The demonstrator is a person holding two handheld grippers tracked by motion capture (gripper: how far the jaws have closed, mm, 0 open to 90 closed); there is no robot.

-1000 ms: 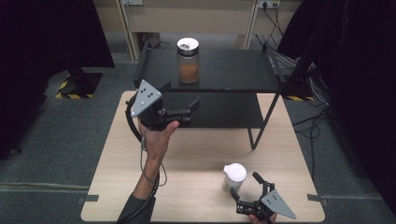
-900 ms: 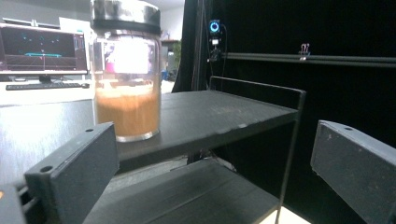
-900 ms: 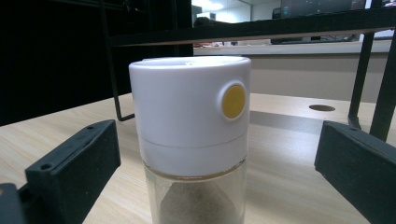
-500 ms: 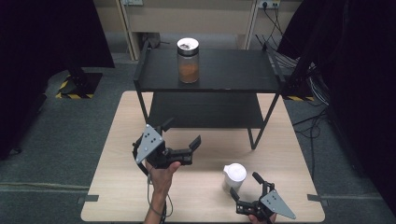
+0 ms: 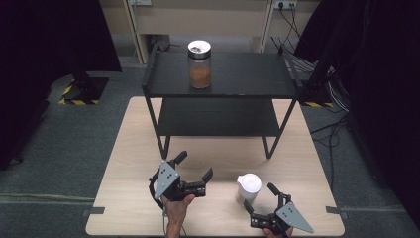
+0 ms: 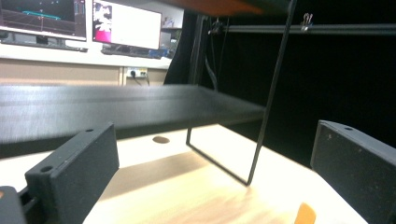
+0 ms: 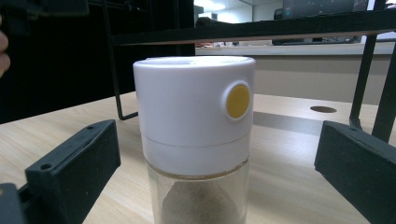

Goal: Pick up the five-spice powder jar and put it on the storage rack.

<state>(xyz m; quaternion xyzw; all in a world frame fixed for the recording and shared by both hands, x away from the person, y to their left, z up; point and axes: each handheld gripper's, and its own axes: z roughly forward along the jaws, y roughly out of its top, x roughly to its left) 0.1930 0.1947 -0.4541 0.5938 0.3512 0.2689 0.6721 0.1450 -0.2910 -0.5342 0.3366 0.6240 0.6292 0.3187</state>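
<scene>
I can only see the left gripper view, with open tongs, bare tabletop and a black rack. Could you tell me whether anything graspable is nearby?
Observer: Yes. A glass shaker with a white cap and yellow button stands on the table to the right of the left tongs.
Operator: Thank you. Is the other gripper near it?
Observer: The right tongs are open on either side of it, not touching.
Operator: And is anything on the rack?
Observer: A clear glass jar of brown powder with a white lid stands on the top shelf of the black two-tier metal rack.
</scene>
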